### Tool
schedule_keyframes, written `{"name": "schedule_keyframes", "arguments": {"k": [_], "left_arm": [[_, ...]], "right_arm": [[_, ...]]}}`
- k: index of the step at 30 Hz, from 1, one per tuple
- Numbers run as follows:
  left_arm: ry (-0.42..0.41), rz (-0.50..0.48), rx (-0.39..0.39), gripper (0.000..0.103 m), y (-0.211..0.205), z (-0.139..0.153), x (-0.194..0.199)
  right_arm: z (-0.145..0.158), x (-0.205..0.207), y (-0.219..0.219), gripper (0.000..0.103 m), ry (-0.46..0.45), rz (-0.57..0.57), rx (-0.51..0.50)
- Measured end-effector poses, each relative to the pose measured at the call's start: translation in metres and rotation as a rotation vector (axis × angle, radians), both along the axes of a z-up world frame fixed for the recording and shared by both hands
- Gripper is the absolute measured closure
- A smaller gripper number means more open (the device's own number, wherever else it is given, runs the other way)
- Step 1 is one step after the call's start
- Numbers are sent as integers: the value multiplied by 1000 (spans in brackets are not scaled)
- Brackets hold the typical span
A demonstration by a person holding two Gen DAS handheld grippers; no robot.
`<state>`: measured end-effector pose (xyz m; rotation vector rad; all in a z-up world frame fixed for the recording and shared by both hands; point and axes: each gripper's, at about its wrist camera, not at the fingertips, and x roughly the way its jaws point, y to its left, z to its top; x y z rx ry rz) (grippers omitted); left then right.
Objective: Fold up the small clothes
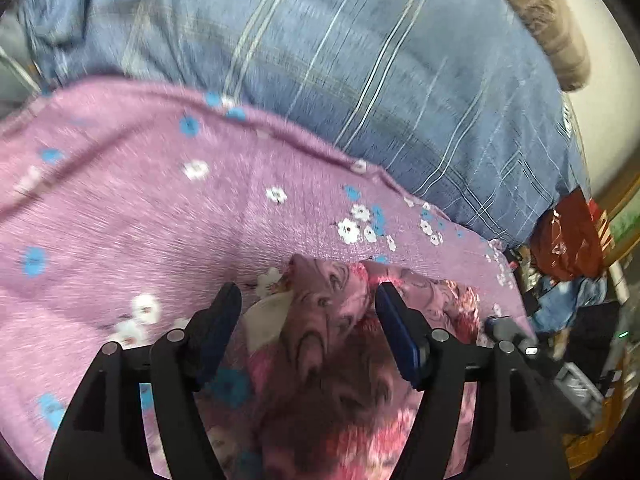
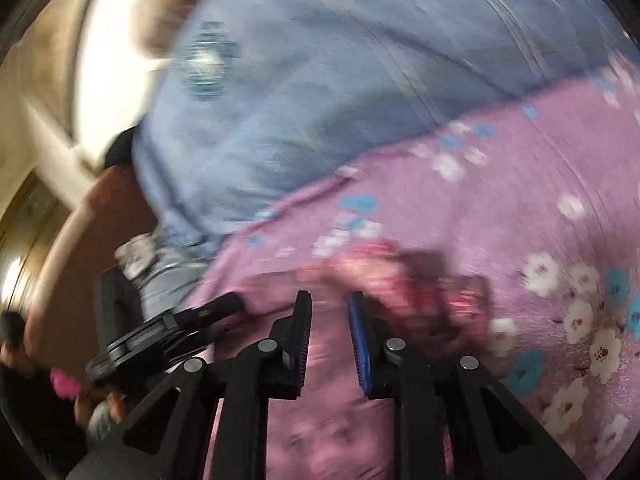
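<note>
The left gripper (image 1: 308,304) has its fingers (image 1: 216,320) spread wide, and a bunched pink floral garment (image 1: 332,344) rises up in the gap between them; the cloth sits close to the blue pad of the far finger, but motion blur makes it hard to say whether it is touching. The right gripper (image 2: 329,308) has its fingers (image 2: 302,320) parted by a narrower gap with nothing between them, hovering over the purple flowered bedsheet (image 2: 500,208). From that side the garment lies just ahead of the fingertips and a little to the right, smeared by blur. Beyond the sheet lies a blue striped quilt (image 1: 360,60), heaped along the bed.
</note>
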<state>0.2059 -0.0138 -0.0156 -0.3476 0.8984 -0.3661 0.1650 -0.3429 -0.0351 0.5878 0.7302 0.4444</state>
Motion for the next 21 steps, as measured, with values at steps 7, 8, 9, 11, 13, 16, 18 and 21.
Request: {"name": "schedule_keyframes", "arguments": {"k": [7,8,9,11,13,16,18,21], "left_arm": [[82,-9,95,26,-5,-33,-20],[93,3,70,26,-1,-34,-21],[115,3,47,26,4,-32,-23],[114,17,26,26,13,-25,-31],[89,30,46,26,16,-15,-45],[72,21,79,26,12,-10,-66],[103,-1,87,26,6,-15,-79],[149,-48,66,26,2,-19,-94]], "right_arm": [[-17,-8,37,46,121,-2,-274],[-17,-11,37,47,113,-26,-279],[-9,-17,37,46,100,-52,-278],[5,-30,38,44,73,-71,-285],[18,-56,34,44,2,-104,-298],[27,-86,31,43,-32,-128,-356],[24,-97,30,42,0,-139,-403],[9,-100,26,37,94,-141,-451]]}}
